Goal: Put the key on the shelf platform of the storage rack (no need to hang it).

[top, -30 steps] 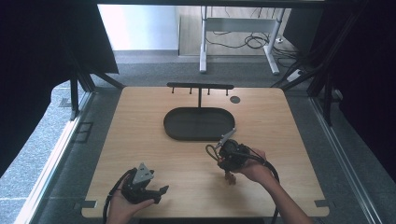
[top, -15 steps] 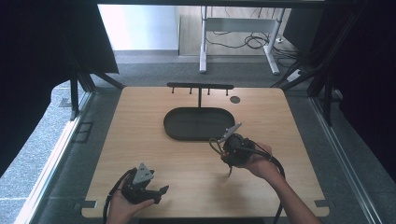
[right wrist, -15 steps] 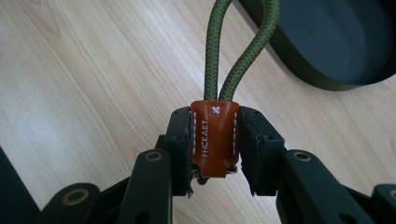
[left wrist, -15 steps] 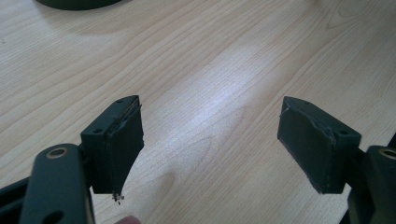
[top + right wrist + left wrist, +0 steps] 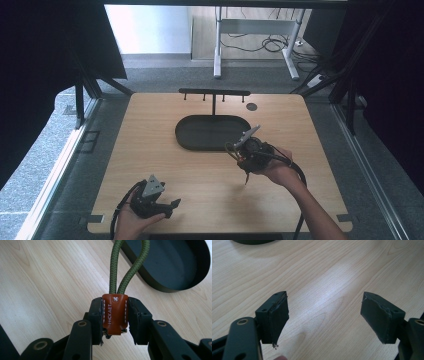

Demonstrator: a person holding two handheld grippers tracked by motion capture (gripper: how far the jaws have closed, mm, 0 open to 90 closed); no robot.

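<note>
A key fob with a brown leather tab (image 5: 115, 313) and a green cord loop (image 5: 125, 267) is clamped between the jaws of my right gripper (image 5: 115, 308), which is shut on the tab. The loop points toward the dark oval tray (image 5: 175, 262). In the high view my right gripper (image 5: 242, 150) hovers just off the tray's (image 5: 212, 132) near right end. My left gripper (image 5: 172, 204) rests low near the table's front left. Its jaws stand wide apart over bare wood, open with nothing between them (image 5: 324, 315).
Behind the tray stands a black T-shaped rack with hooks (image 5: 214, 93). A small dark disc (image 5: 251, 106) lies on the table to its right. The light wooden tabletop (image 5: 150, 150) is bounded by dark frame rails on both sides.
My right gripper has risen a little and drifted slightly right with the key fob in it. The left gripper has not moved.
</note>
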